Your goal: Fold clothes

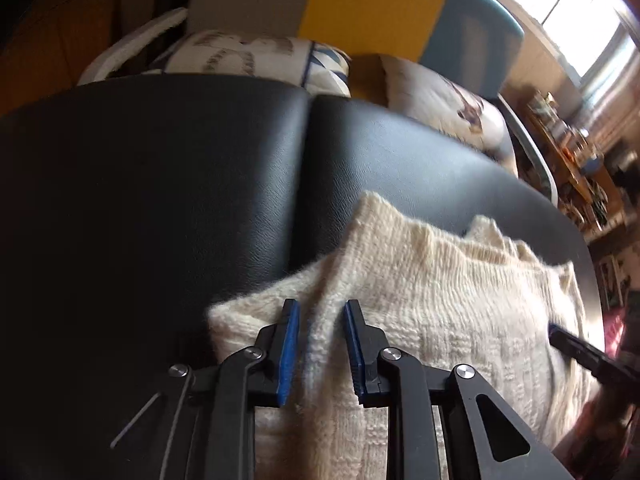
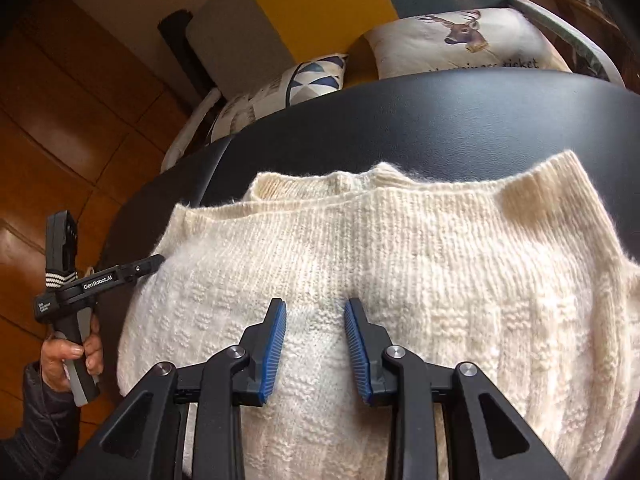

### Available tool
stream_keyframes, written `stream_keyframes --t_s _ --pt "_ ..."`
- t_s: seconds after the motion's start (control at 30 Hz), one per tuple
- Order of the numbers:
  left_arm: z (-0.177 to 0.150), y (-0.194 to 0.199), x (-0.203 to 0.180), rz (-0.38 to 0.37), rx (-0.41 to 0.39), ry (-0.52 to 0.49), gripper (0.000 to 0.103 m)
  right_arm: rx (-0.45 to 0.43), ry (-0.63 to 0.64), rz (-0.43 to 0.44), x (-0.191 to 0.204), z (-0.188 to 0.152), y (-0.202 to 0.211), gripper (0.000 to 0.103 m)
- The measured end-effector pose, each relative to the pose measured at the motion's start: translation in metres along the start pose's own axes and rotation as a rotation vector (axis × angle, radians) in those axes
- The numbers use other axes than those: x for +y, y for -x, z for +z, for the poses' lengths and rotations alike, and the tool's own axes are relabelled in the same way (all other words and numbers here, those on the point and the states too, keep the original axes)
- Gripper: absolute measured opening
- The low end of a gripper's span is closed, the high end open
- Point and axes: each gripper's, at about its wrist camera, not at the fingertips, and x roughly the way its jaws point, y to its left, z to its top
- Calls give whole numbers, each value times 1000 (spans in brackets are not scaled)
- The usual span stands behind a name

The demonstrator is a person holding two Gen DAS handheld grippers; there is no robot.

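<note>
A cream knitted sweater (image 2: 400,280) is spread, partly folded, on a black padded surface (image 2: 440,120), with its ribbed edge lying toward the far rim of that surface. In the left wrist view the same sweater (image 1: 440,300) is seen covering the near right part of the black surface (image 1: 160,180), a seam in the padding running away from the knit.

The right gripper (image 2: 315,344) is held over the middle of the sweater; its blue-padded jaws are parted by a moderate gap and nothing is clamped between them, only the knit being visible below.

The left gripper (image 1: 320,344) is seen at the sweater's left edge. Its jaws are likewise parted, with a raised ridge of the knit lying in the gap; whether the pads touch the fabric cannot be told. In the right wrist view this left gripper (image 2: 154,262) is seen from the side, its tips at the sweater's left edge, and its handle is gripped by a hand (image 2: 68,356) in a dark sleeve.

Beyond the black surface, printed cushions (image 2: 460,44) are seen against a yellow and grey backrest (image 2: 320,0).
</note>
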Motion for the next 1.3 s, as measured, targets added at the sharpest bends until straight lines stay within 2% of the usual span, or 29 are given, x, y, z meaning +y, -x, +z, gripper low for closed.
stream_keyframes --t_s 0.07,0.13,0.23,0.3,0.33,0.4,0.47,0.57,0.63,0.8,0.87,0.9,0.93,1.03,1.1,1.17,1.23,1.3 --pt "5 21 -8 -55 -59 -26 29 -16 13 3 1 -5 12 30" --pt "13 33 -26 -129 -87 -113 41 -19 3 4 -2 -10 20 30" --pt "17 36 -72 -185 -103 -398 42 -18 -15 -2 -9 -16 28 30" --pt "12 28 -101 -189 -83 -617 42 -13 -20 -10 -14 -20 34 30" --pt "11 23 -109 -186 -61 -695 42 -13 -23 -12 -17 -22 34 30" --pt "11 4 -121 -207 20 -807 42 -14 -37 -17 -23 -26 33 30" --pt "14 -15 -130 -221 97 -862 42 -19 -56 -6 -29 -27 34 30" --pt "19 -38 -139 -262 197 -881 42 -23 -74 11 -35 -28 35 30" --pt "18 -49 -141 -256 240 -904 42 -20 -73 11 -35 -27 33 30" --pt "23 -70 -138 -251 288 -881 50 -13 -63 -3 -34 -27 30 31" --pt "23 -72 -139 -246 275 -875 45 -10 -62 -9 -33 -26 31 31" --pt "21 -71 -140 -239 261 -876 17 -11 -61 -13 -32 -26 32 31" --pt "19 -69 -141 -231 246 -877 6 -13 -55 -20 -31 -25 33 31" --pt "16 -56 -142 -220 162 -853 5 -19 -25 -48 -22 -24 37 31" --pt "25 -42 -139 -253 85 -771 5 -39 5 -56 -14 -23 41 31" --pt "30 -37 -138 -245 21 -727 5 -44 37 -66 -6 -23 41 31" --pt "31 -46 -141 -210 -8 -721 5 -6 65 -80 1 -26 29 31" --pt "27 -66 -144 -176 0 -720 5 22 89 -114 6 -33 18 31"
